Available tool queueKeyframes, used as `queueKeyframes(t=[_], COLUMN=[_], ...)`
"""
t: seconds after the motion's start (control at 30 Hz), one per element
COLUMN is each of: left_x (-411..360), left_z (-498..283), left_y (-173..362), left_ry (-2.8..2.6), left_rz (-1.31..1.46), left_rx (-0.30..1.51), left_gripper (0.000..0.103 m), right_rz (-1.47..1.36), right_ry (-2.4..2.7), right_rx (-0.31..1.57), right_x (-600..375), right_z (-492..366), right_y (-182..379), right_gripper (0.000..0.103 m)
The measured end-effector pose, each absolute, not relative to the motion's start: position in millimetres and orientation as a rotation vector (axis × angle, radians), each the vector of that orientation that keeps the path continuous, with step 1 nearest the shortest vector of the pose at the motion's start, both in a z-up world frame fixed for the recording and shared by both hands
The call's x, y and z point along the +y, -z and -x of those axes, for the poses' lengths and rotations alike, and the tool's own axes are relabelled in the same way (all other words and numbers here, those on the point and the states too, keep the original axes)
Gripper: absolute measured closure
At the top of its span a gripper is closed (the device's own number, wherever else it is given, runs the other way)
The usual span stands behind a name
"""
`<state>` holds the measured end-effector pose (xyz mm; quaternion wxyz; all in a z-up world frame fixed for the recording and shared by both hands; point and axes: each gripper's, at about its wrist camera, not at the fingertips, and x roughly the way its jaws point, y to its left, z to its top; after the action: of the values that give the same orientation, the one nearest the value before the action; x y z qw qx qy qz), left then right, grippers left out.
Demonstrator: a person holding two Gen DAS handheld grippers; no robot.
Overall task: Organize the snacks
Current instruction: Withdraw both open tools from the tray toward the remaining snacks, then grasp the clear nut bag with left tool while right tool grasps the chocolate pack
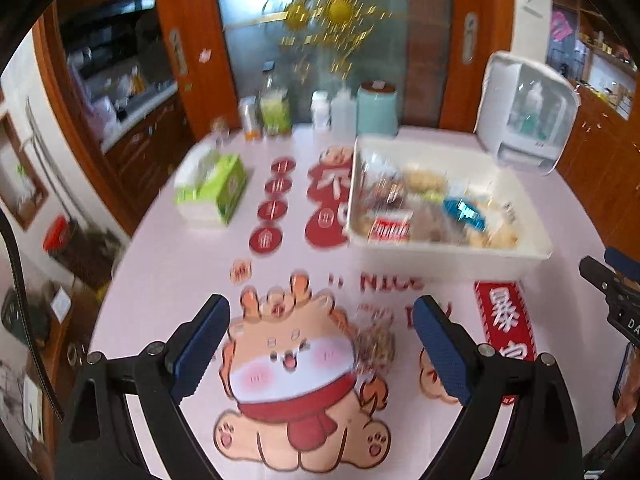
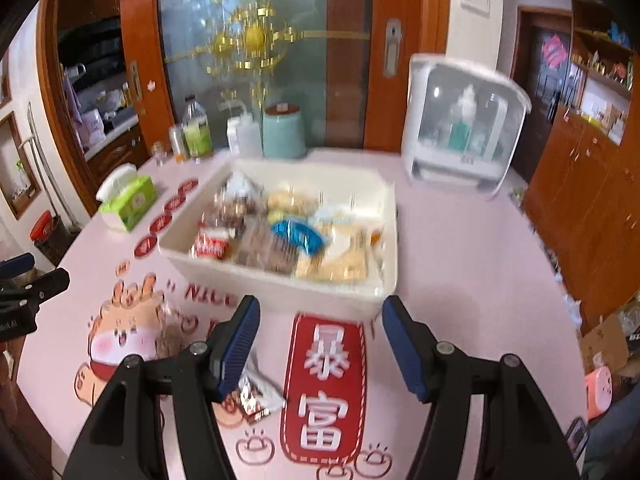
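Both grippers hang over a pink table (image 2: 460,248) with their jaws spread and nothing between them. The left gripper (image 1: 320,344) is above the cartoon print; the right gripper (image 2: 320,340) is above the red banner print (image 2: 324,384), just in front of the bin (image 2: 280,288).

The white bin is full of wrapped snacks; its long axis runs left to right across the right wrist view. Two snacks lie outside it. A clear packet (image 2: 170,338) with brown contents lies on the cartoon, blurred, so its direction cannot be told. A small wrapper (image 2: 258,394) lies beside the right gripper's left finger, tilted, one end toward the banner.

A tissue box (image 1: 216,188) stands left of the bin.
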<state>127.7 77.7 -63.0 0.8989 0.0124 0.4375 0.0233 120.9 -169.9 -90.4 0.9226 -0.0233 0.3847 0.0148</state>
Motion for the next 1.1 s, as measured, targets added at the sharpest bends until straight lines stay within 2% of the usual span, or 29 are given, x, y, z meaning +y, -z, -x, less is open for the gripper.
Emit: queueKeyframes(t=[0.33,0.7,1.0,1.1], left_x=[74.5,49.9,31.3,27.1], left_z=[-139.3,-183.1,-205.5,-208.2], left_y=[141.9,219.5,244.4,248.1], left_ry=[-0.003,0.091,0.129,0.116], left_rz=[-0.037,-0.016,-0.033,-0.065], left_rx=[1.075,1.237,1.282,1.272], left_gripper=[0.011,0.011,0.011,0.020], right_rz=[0.080,0.158,0.186,0.191], right_ry=[-0.124,-0.242,-0.234,-0.234], right_rx=[0.972,1.121,1.120,1.115], right_x=[-151.3,-111.3,-104.4,-106.0], right_z=[-119.9,-138.7,-144.8,-146.9], right_y=[173.1,237.7,253.2,250.7], right_gripper=[0.039,0.039,0.037,0.039])
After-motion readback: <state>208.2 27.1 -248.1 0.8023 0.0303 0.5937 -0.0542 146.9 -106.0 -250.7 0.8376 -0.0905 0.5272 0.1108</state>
